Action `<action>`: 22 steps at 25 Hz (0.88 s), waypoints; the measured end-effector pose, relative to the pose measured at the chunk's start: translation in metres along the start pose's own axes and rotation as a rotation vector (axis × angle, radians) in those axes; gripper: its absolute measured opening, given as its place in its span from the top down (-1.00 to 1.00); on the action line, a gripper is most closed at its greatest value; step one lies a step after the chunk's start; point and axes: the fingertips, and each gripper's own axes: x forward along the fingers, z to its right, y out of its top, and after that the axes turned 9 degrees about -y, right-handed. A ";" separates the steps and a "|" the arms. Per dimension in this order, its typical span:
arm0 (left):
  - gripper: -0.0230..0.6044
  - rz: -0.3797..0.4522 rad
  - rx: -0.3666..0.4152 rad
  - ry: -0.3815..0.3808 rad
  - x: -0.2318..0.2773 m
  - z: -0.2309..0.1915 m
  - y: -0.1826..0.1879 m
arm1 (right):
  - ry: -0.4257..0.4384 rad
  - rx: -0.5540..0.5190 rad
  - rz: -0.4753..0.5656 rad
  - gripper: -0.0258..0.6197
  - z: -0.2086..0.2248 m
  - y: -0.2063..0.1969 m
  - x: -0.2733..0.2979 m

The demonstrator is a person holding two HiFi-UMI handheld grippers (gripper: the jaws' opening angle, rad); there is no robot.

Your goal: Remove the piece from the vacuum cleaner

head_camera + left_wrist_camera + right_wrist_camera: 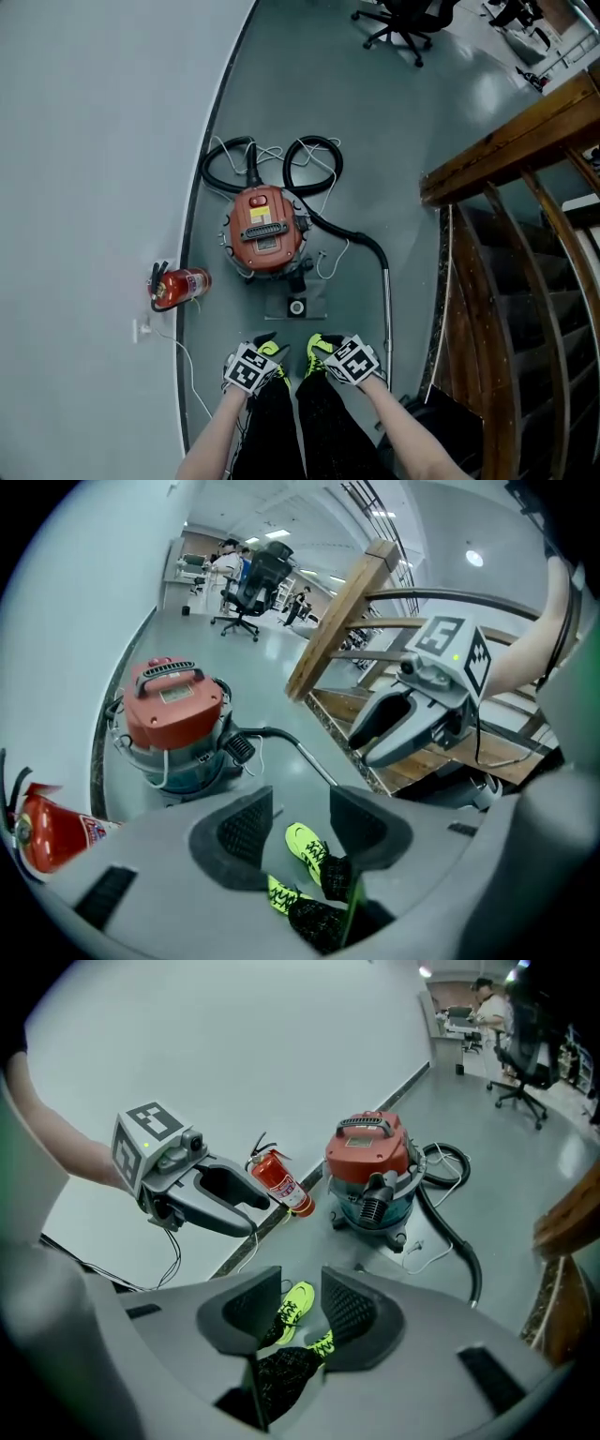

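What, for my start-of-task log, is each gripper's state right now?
Left gripper: open, jaws apart, holding nothing.
Right gripper: open, jaws apart, holding nothing.

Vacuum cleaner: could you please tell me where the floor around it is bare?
Bare floor lies beyond the hose loops, toward the office chair. Crowded: wand right of the vacuum cleaner, fire extinguisher on its left.
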 end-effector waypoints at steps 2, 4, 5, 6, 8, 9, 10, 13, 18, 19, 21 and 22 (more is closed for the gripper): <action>0.30 0.028 -0.010 0.018 -0.011 -0.001 0.014 | -0.009 0.000 0.016 0.47 -0.001 0.009 -0.010; 0.30 0.050 -0.019 0.030 -0.022 0.000 0.026 | -0.017 0.000 0.030 0.47 -0.002 0.017 -0.020; 0.30 0.059 -0.022 0.034 -0.026 0.002 0.030 | -0.020 0.001 0.037 0.47 -0.003 0.020 -0.025; 0.30 0.067 -0.024 0.038 -0.031 0.004 0.034 | -0.023 0.002 0.045 0.47 -0.004 0.024 -0.030; 0.30 0.085 -0.032 0.043 -0.040 0.008 0.039 | -0.029 0.005 0.060 0.47 -0.005 0.030 -0.038; 0.30 0.096 -0.042 0.044 -0.044 0.010 0.040 | -0.031 0.007 0.067 0.47 -0.007 0.033 -0.042; 0.30 0.110 -0.057 0.045 -0.047 0.011 0.041 | -0.034 0.007 0.073 0.47 -0.008 0.035 -0.045; 0.30 0.187 -0.162 0.036 -0.057 0.017 0.047 | -0.043 0.000 0.083 0.47 -0.008 0.043 -0.057; 0.30 0.297 -0.308 0.015 -0.085 0.027 0.049 | -0.045 0.001 0.092 0.47 -0.022 0.050 -0.077; 0.30 0.304 -0.305 0.009 -0.091 0.031 0.052 | -0.043 0.000 0.092 0.47 -0.025 0.049 -0.082; 0.30 0.301 -0.280 -0.005 -0.102 0.040 0.058 | -0.038 0.001 0.093 0.47 -0.032 0.050 -0.090; 0.30 0.296 -0.266 -0.010 -0.107 0.043 0.060 | -0.035 0.003 0.093 0.47 -0.035 0.050 -0.094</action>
